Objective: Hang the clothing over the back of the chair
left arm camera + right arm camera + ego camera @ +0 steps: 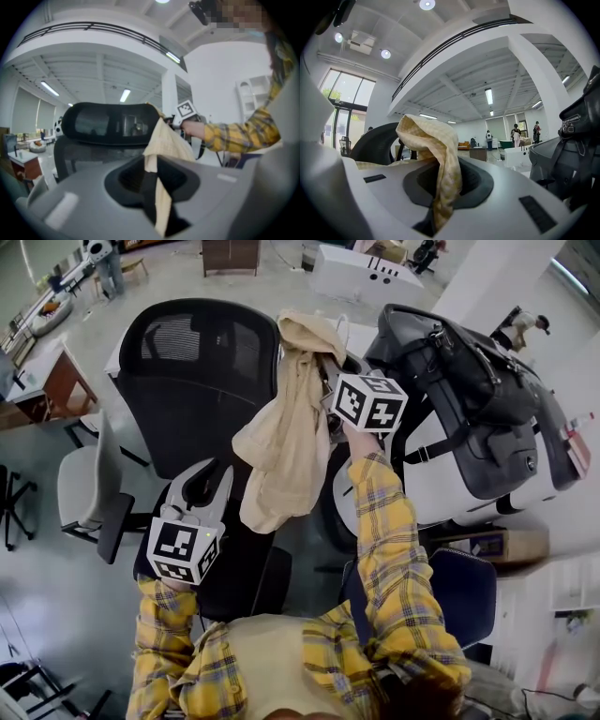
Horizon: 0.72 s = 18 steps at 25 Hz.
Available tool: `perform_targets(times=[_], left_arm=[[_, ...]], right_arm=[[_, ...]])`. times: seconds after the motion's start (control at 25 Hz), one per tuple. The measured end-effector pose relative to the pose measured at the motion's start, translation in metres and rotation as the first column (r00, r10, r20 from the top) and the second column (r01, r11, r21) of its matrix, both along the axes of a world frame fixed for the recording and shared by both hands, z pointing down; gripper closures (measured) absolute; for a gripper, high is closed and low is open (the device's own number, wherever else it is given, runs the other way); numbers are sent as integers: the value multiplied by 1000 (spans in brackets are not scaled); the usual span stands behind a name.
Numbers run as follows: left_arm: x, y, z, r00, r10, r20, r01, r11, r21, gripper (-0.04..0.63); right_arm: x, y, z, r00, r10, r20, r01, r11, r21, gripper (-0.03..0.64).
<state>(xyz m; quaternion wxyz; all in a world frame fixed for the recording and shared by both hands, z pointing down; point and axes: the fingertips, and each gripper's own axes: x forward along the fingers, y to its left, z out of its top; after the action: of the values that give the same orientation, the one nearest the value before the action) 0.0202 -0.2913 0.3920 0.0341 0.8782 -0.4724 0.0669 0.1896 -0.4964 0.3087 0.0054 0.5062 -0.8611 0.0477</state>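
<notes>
A cream checked garment [286, 442] hangs beside the right edge of the black mesh chair back [192, 362]. My right gripper [328, 390] is shut on the garment's top, level with the top of the chair back. In the right gripper view the cloth [436, 140] humps up and runs down between the jaws of that gripper [440, 211]. My left gripper [214, 472] is lower, in front of the chair back. In the left gripper view a strip of the garment [164, 140] runs into this gripper's closed jaws [157, 206], with the chair's headrest [108, 123] behind.
A black bag [469, 381] lies on a white surface just right of the right gripper. A grey chair [84, 488] stands at the left and a blue seat [464, 592] at the lower right. A wooden desk [56, 381] is at the far left.
</notes>
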Motion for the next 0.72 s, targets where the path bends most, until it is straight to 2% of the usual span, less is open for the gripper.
perform_targets(times=[0.12, 0.24, 0.32, 0.72], left_arm=[[0, -2, 3, 1000, 1, 2, -1, 1000, -3, 525], [-1, -4, 3, 1000, -2, -3, 2, 1000, -3, 525], [-2, -6, 3, 1000, -4, -6, 4, 1000, -2, 525], [-8, -11, 6, 1000, -14, -9, 14, 1000, -8, 525]], right_arm=[[-3, -4, 9, 995, -13, -94, 13, 1000, -7, 586], [-7, -6, 20, 973, -22, -231, 26, 1000, 12, 586], [-11, -7, 24, 957, -29, -288, 39, 999, 27, 586], [-21, -8, 33, 920, -183, -345, 196, 981, 1, 585]])
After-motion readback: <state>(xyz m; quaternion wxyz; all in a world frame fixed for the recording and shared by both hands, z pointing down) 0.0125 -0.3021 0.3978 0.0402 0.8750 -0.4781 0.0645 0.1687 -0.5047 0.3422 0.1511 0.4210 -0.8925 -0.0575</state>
